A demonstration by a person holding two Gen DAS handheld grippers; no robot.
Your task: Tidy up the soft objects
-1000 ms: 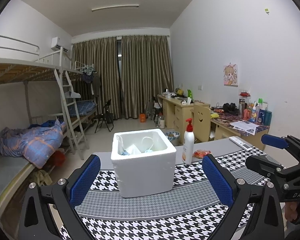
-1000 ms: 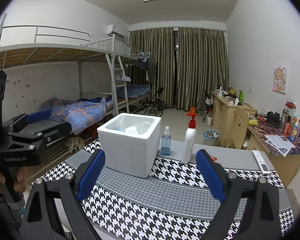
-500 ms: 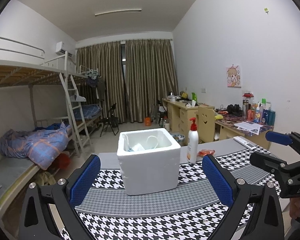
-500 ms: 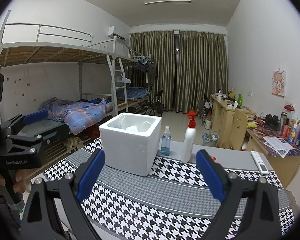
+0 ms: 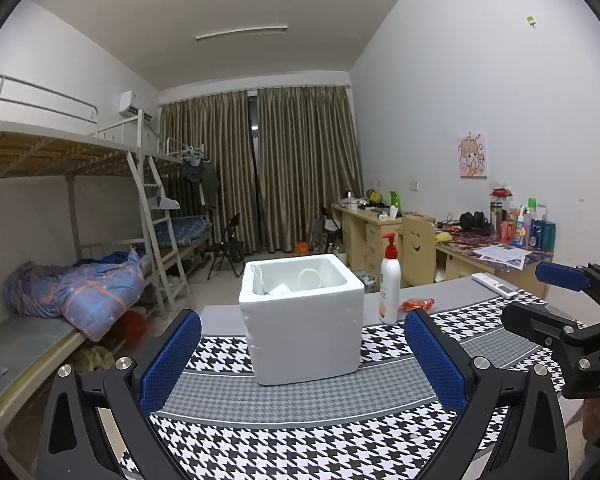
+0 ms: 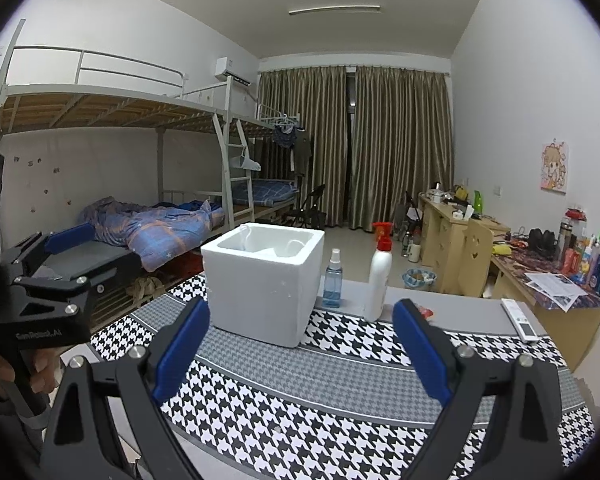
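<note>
Two hand-held grippers hover, spread wide and empty, over a table with a white foam box on it.

The left gripper and the right gripper each have blue-padded fingers held far apart, with nothing between them. The foam box stands upright on a black-and-white houndstooth tablecloth, ahead of both grippers and apart from them. Inside the box lie pale soft items, partly hidden by its walls; what they are is unclear. Just right of the box stands a white pump bottle with a red top, with a small red packet beside it. From the right wrist view a small blue spray bottle stands between box and pump bottle. A white remote control lies near the table's far right edge.
</note>
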